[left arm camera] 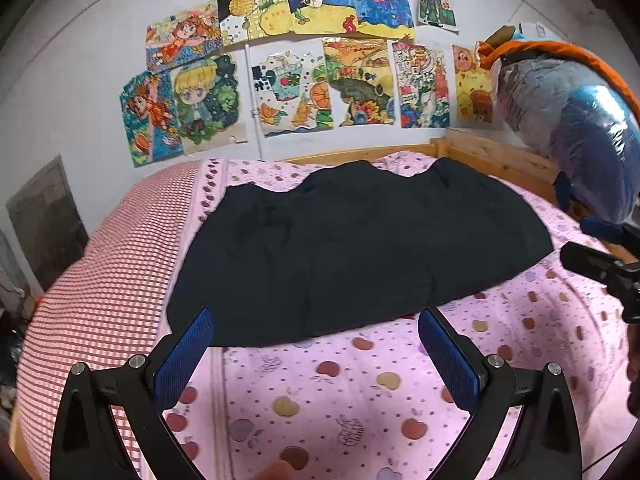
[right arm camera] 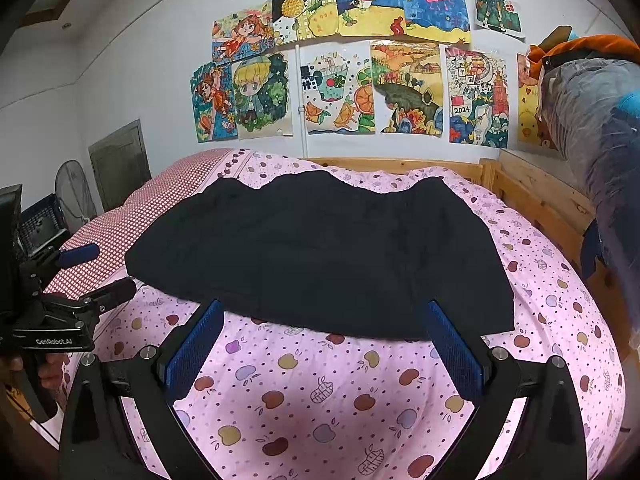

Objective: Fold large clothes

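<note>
On the pink apple-print bedsheet (left arm camera: pixel 360 392) of a wooden-framed bed (left arm camera: pixel 500 160), a large black garment (left arm camera: pixel 352 248) is lying spread out flat, its far edge bunching into soft humps near the headboard and its near hem running across the sheet just ahead of both grippers. The left gripper (left arm camera: pixel 316 320) is hovering over the sheet with its blue-padded fingers (left arm camera: pixel 188 356) spread wide apart and holding nothing; its fingertips are reaching the garment's near edge in the left wrist view, though contact cannot be judged. The right gripper (right arm camera: pixel 324 312) is likewise standing wide open and empty, its blue pads (right arm camera: pixel 452 348) framing the near hem of the garment. In the right wrist view the left gripper is showing at the left edge, with part of a hand (right arm camera: pixel 50 368) gripping its handle. A red-checked quilt (left arm camera: pixel 104 264) is lying along the left side of the bed, touching the garment's left edge. Children's coloured drawings (left arm camera: pixel 296 60) are covering the white wall behind, and a plastic-wrapped bundle (left arm camera: pixel 568 120) is sitting on the bed rail at the right.
</note>
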